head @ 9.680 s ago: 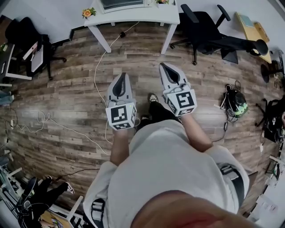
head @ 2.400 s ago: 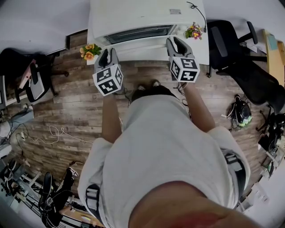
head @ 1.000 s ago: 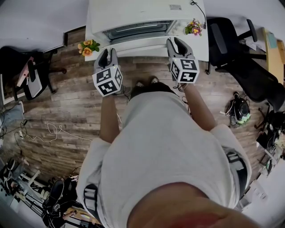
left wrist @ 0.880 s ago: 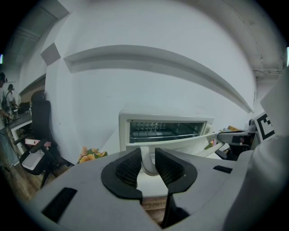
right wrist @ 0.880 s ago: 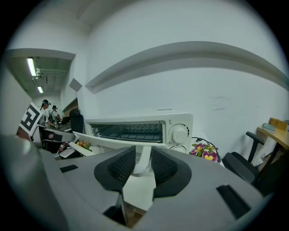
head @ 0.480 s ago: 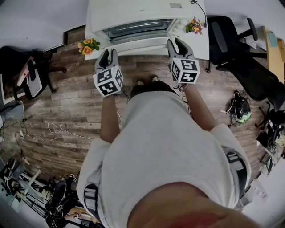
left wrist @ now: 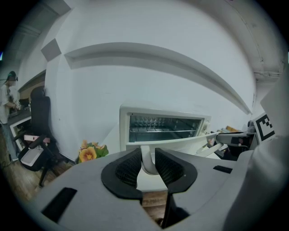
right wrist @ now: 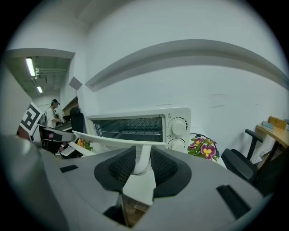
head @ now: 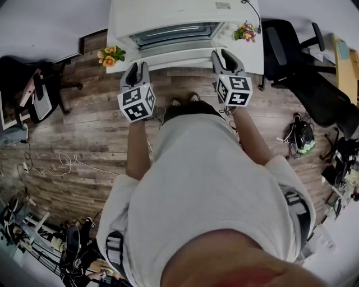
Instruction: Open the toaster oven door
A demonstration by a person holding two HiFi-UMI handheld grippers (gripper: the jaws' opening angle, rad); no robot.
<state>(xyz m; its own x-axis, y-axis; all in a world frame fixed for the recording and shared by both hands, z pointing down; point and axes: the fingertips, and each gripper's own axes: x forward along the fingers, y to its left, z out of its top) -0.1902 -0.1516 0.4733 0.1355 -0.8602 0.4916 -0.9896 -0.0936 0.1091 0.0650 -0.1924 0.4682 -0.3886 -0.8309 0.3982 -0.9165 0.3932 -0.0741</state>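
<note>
A white toaster oven (head: 168, 17) stands on a white table (head: 255, 59) against the wall. Its door (head: 176, 51) hangs partly open toward me, and the wire rack shows inside (left wrist: 162, 128). My left gripper (head: 137, 67) is shut on the left end of the door handle (left wrist: 147, 155), with the white post pinched between its pads. At the handle's right end my right gripper (head: 222, 55) grips the other post (right wrist: 143, 158) the same way. Two control knobs (right wrist: 179, 128) sit on the oven's right side.
Orange flowers (head: 110, 56) stand at the table's left corner and purple flowers (head: 245, 31) at the oven's right. Black office chairs (head: 297, 50) are to the right and another (head: 33, 89) to the left. Cables lie on the wooden floor (head: 61, 162).
Since the earliest frame I have come up to the table and both grippers have taken the handle. The door has swung down from nearly closed; over the last second it barely moved.
</note>
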